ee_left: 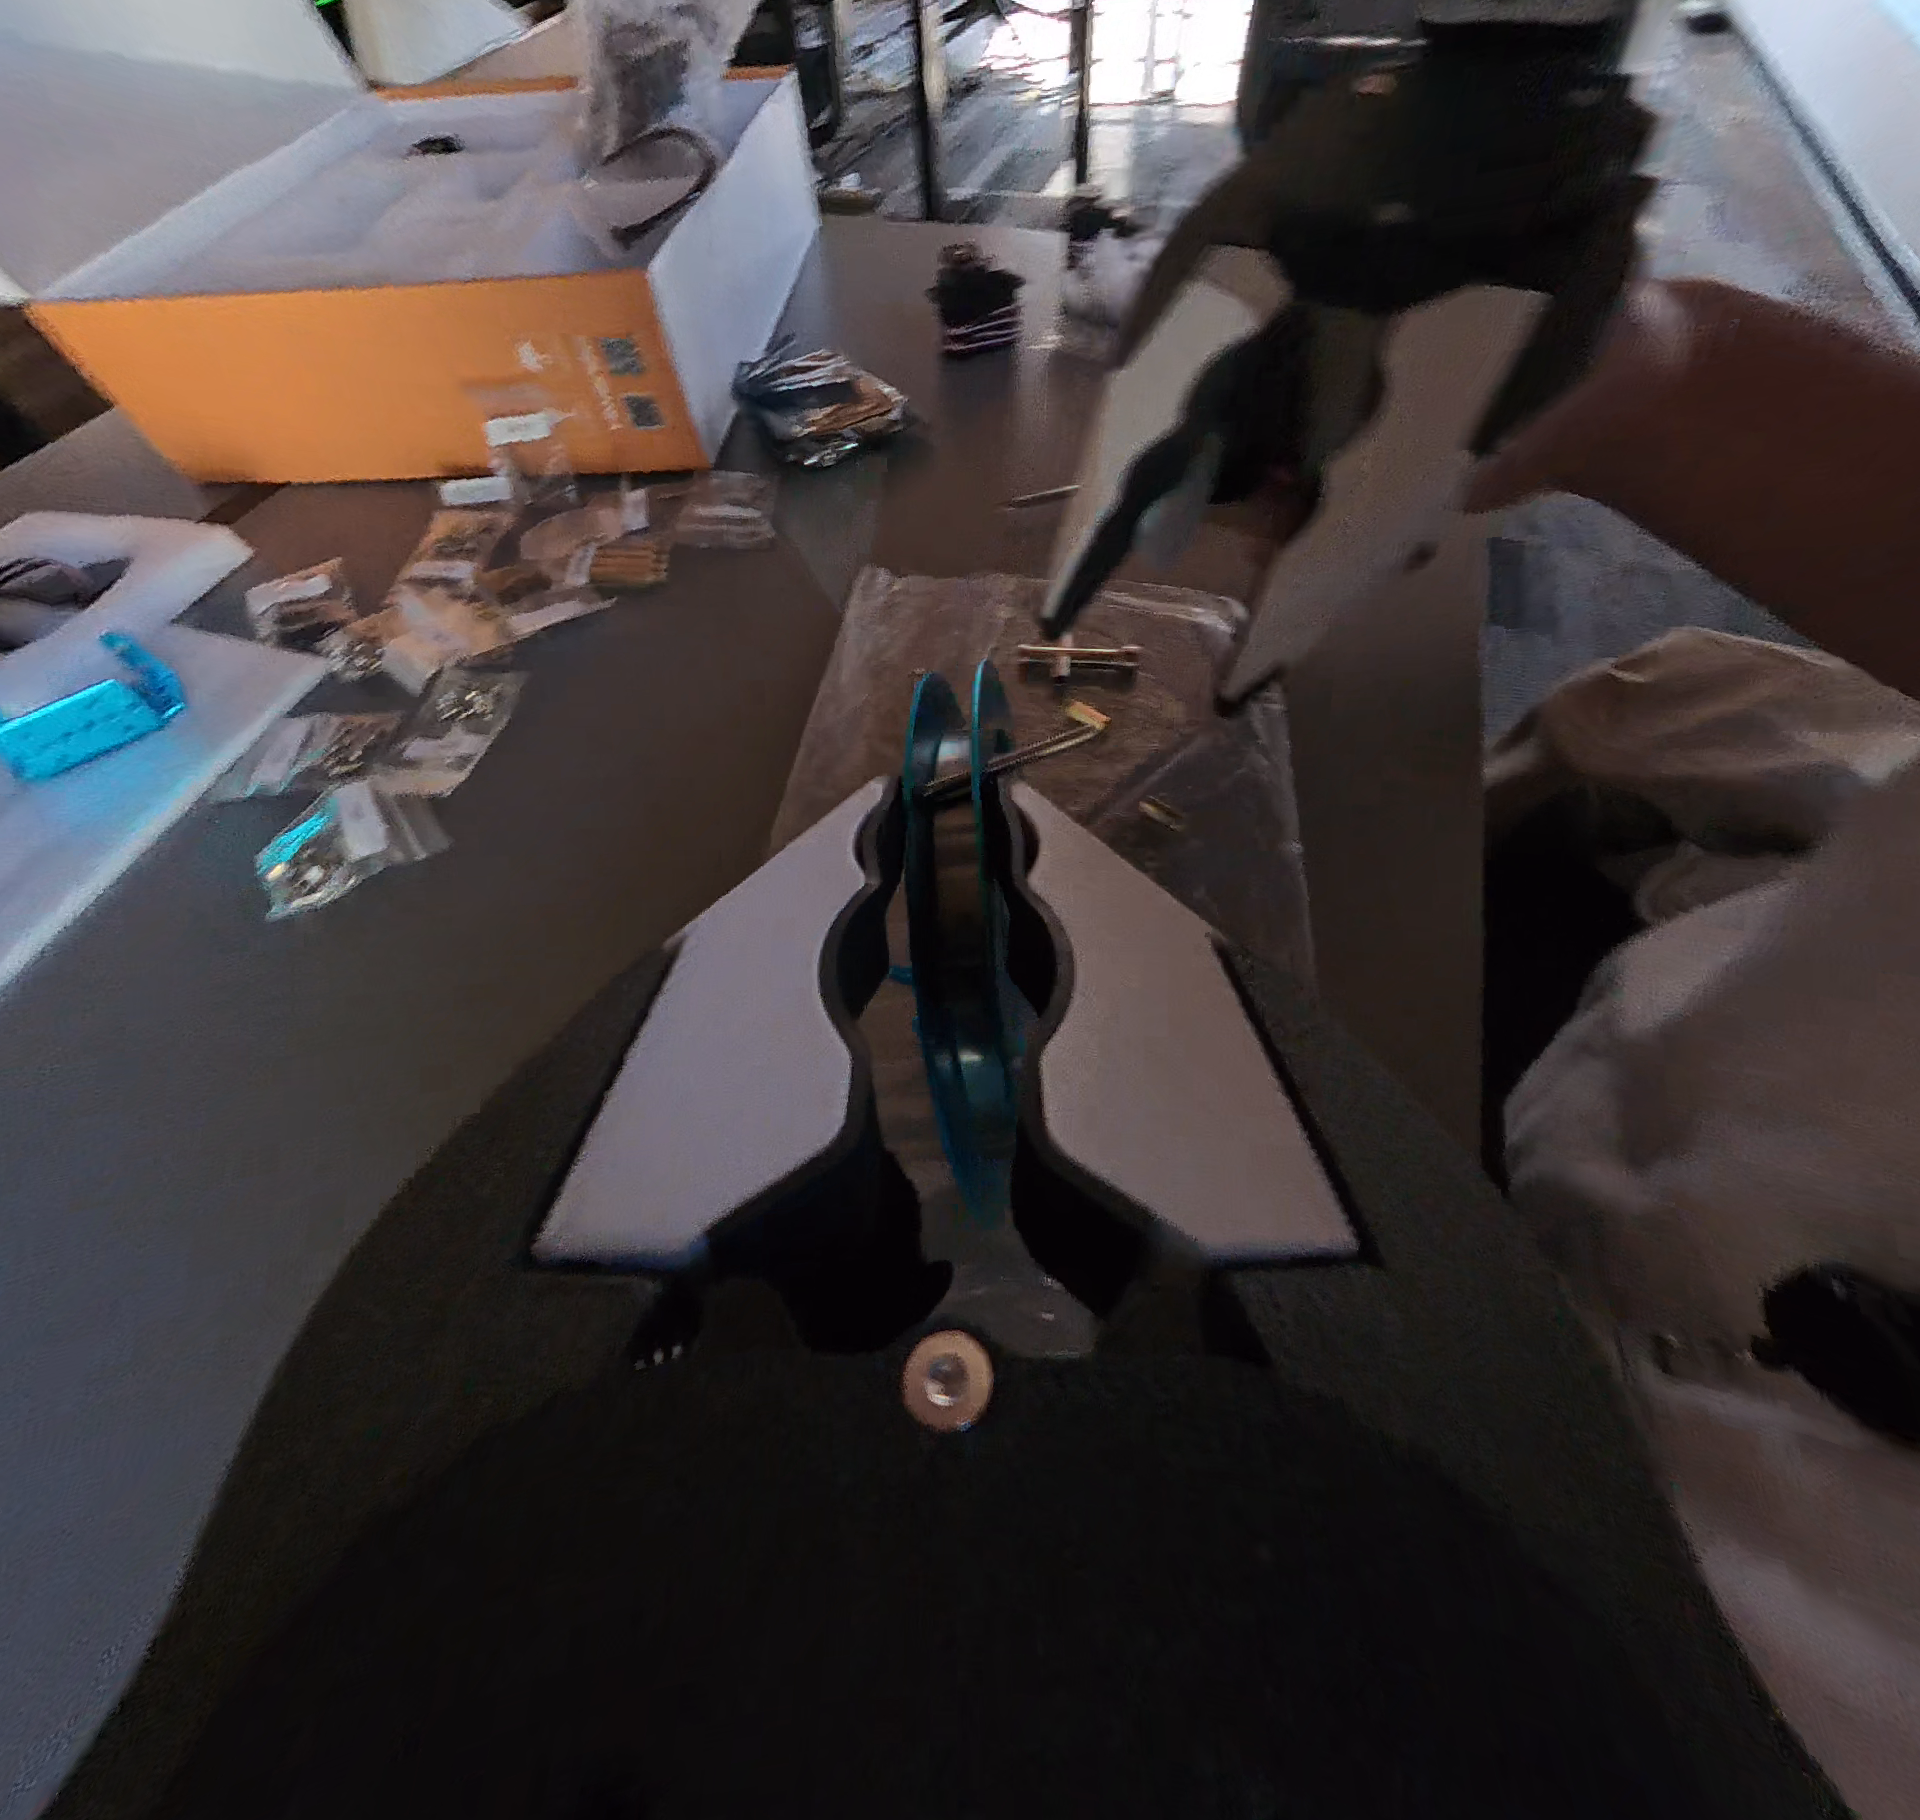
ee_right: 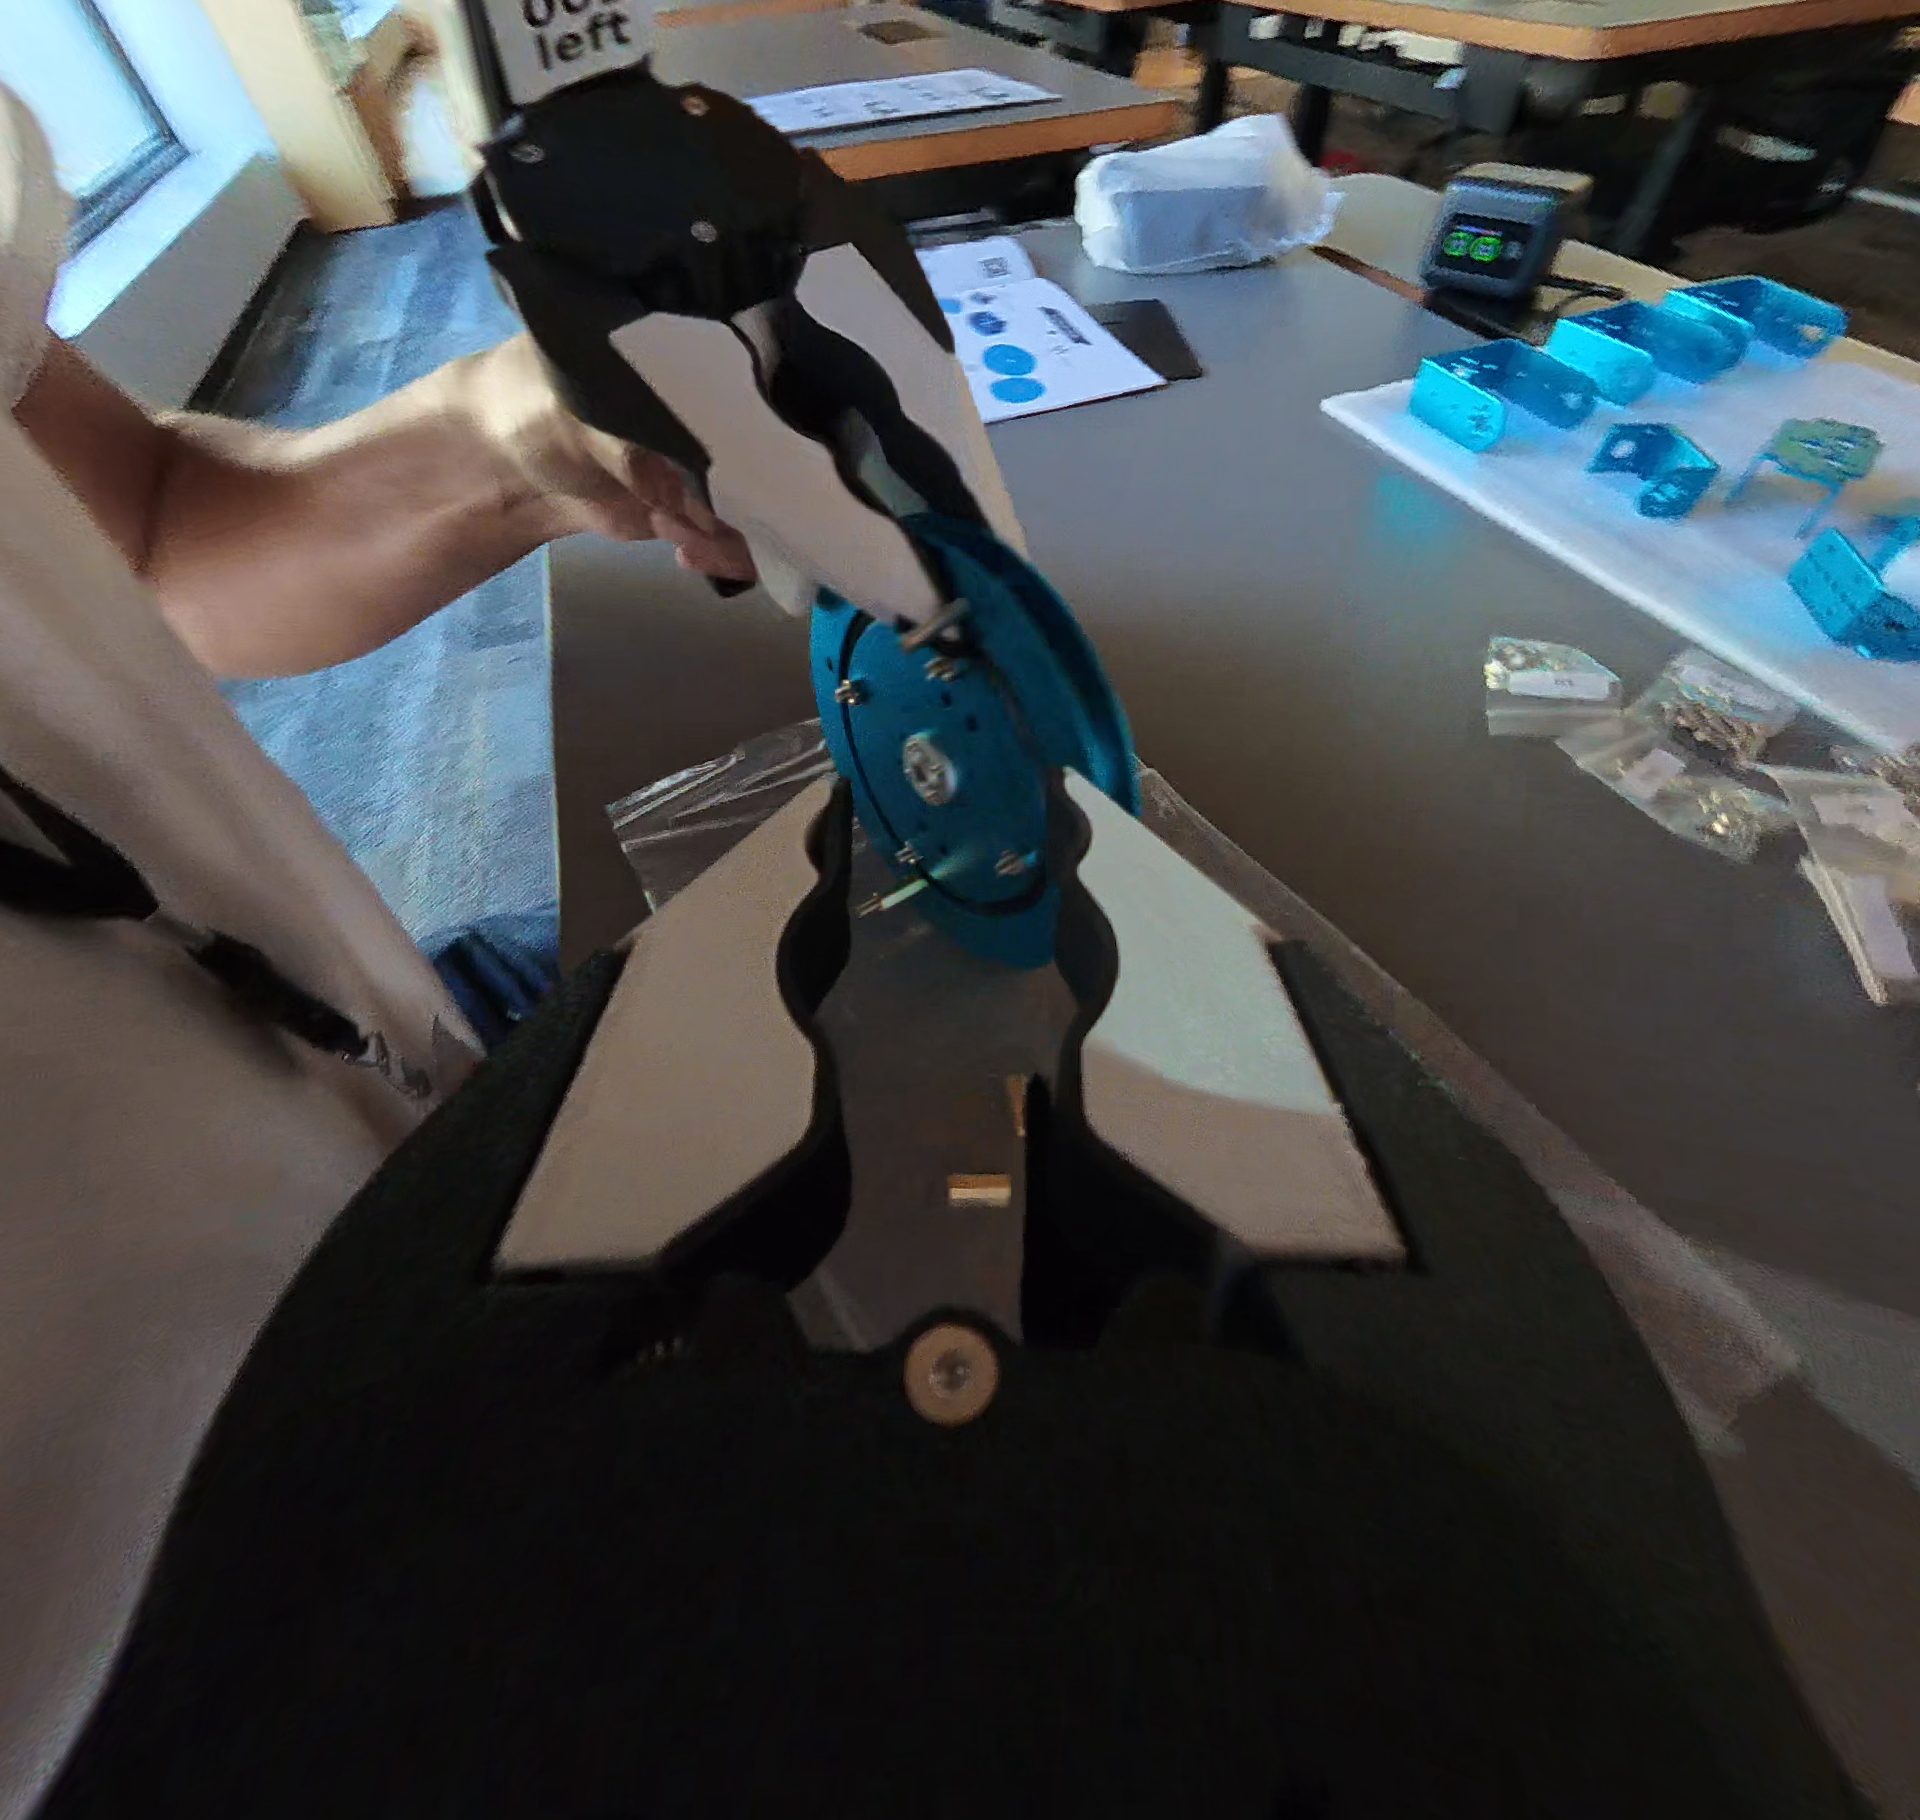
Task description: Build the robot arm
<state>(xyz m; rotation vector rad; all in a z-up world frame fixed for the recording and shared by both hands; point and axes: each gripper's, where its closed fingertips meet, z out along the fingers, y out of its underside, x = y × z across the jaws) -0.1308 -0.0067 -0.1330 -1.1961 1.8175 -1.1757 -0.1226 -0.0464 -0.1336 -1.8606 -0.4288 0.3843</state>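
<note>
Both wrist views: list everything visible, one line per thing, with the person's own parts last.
blue disc assembly: one, two blue plates joined by standoffs, held on edge above the plastic sheet
clear plastic sheet: one, on the dark table under the assembly
loose screws and standoffs: several, metallic, on the sheet
orange-and-white box: one, open, far left of the table
small hardware bags: many, clear, scattered near the box
blue metal brackets: several, on a white sheet
instruction leaflet: one, white with blue pictures
dark table: one
left gripper: fingers closed on the disc assembly
right gripper: fingers apart, empty, near the assembly
forearm: one, behind the left gripper
</note>
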